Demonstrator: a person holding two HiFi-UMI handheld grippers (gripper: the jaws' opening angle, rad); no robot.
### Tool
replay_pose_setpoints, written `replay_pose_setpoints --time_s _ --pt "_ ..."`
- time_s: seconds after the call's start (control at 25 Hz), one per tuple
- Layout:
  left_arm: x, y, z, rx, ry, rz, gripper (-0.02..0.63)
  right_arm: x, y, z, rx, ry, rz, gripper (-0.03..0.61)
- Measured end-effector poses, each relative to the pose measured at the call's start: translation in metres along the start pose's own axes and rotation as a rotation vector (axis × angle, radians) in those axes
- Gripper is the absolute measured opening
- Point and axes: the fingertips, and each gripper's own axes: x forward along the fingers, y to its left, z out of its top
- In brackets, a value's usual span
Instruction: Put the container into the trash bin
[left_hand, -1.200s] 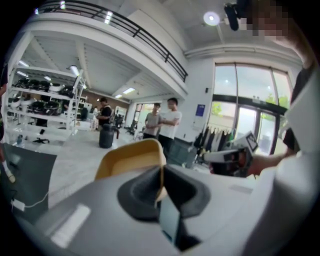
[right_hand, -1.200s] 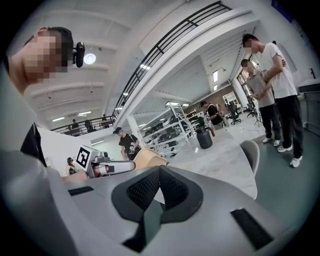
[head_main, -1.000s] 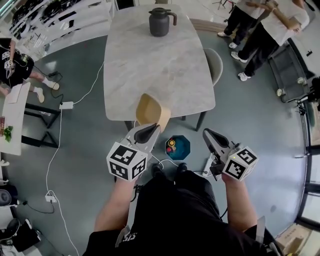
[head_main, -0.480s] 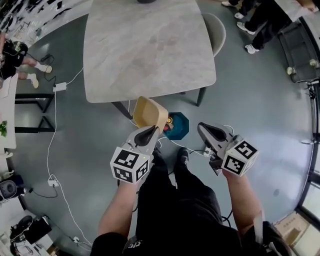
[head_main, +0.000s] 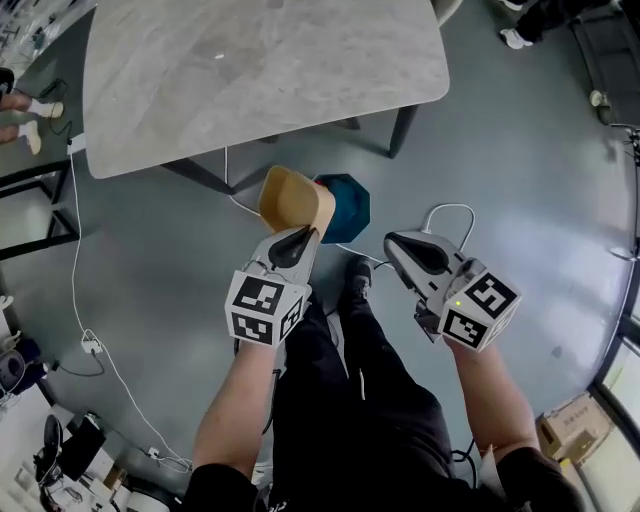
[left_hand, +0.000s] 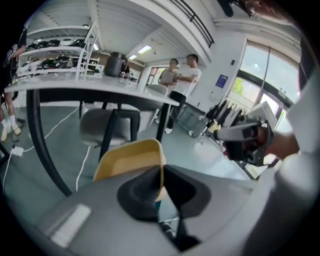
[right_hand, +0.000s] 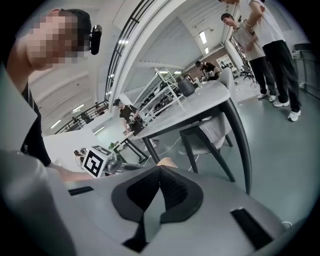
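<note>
As our left tongs (head_main: 303, 238) sink, the container (head_main: 293, 200) closes on the trash bin (head_main: 352, 207).
They pinch the rim of the one tan container, now lowered from counter height to overlap the one teal trash bin at frame centre, so release looks near. Our right tongs (head_main: 398, 243), shut on nothing, dropped alongside at centre right. We count two tongs and one counter (head_main: 260, 70) across the top.

Marble-topped table (head_main: 260, 70), grey chair (left_hand: 97, 127)

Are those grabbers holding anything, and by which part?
The left gripper pinches the tan container by its rim wall; the right gripper is shut on nothing.
</note>
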Motion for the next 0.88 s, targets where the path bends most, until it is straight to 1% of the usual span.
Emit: replay_pose_setpoints --time_s 0.2,0.32,0.52,0.76,0.88 --pt "0.048 0.004 -0.065 -0.003 0.085 -0.005 0.026 0.013 -0.022 -0.044 0.015 0.017 0.009 -0.005" --pt "0.072 0.005 -0.092 0.026 0.129 -0.023 0.026 0.022 -0.03 -0.062 0.017 0.033 0.016 -0.005" --pt "0.105 0.006 -0.117 0.084 0.18 -0.058 0.026 0.034 -0.035 -0.082 0.018 0.045 0.026 -0.006" --pt "0.142 0.008 -0.147 0.134 0.237 -0.079 0.026 0.038 -0.051 -0.101 0.037 0.043 0.007 -0.006" --pt "0.158 0.008 -0.167 0.179 0.279 -0.085 0.026 0.035 -0.054 -0.11 0.048 0.04 0.0 -0.005"
